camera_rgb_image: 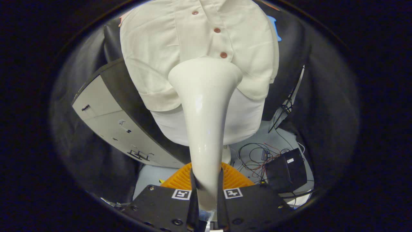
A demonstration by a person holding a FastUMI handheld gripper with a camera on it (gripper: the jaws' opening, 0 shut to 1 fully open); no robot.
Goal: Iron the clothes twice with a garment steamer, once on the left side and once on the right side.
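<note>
A cream shirt (161, 48) with reddish-brown buttons hangs over a white mannequin torso (244, 119) ahead of me. My gripper (206, 187) is shut on the white garment steamer (204, 106), both fingers pressing its slim handle. The steamer's wide head rests against the shirt just below the lowest button (223, 55), near the button line. The hem of the shirt falls on either side of the steamer head.
A grey panel with a black edge (112, 122) leans to the left of the torso. An orange ribbed base (235, 178) lies just beyond the fingers. A black box (286, 170) and tangled cables (254, 154) lie on the floor to the right.
</note>
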